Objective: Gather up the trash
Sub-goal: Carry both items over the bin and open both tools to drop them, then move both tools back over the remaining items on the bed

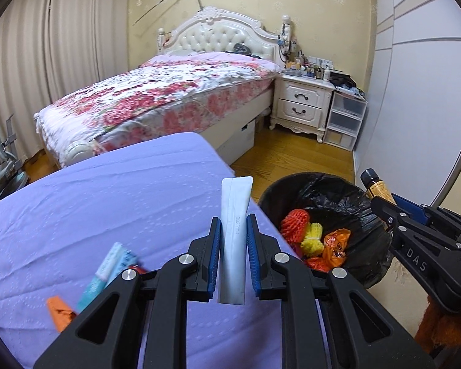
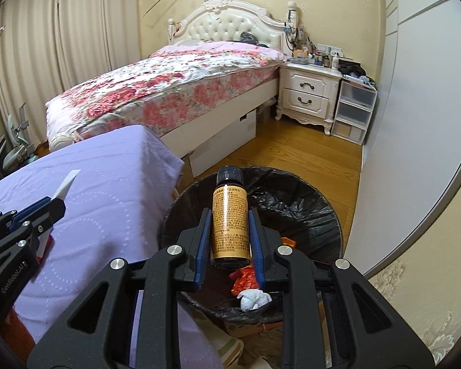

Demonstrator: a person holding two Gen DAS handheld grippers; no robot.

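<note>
My left gripper is shut on a long white wrapper, held over the right edge of a purple-covered surface. Just to its right stands a black-lined trash bin holding red and yellow foam nets and an orange wrapper. My right gripper is shut on a small brown bottle with a gold label and black cap, held above the bin. Each gripper shows at the edge of the other's view. A teal packet and an orange scrap lie on the purple cover near my left gripper.
A bed with a floral quilt stands behind, with a white nightstand and plastic drawers at its right. A pale wardrobe wall runs along the right. Wooden floor lies between bed and bin.
</note>
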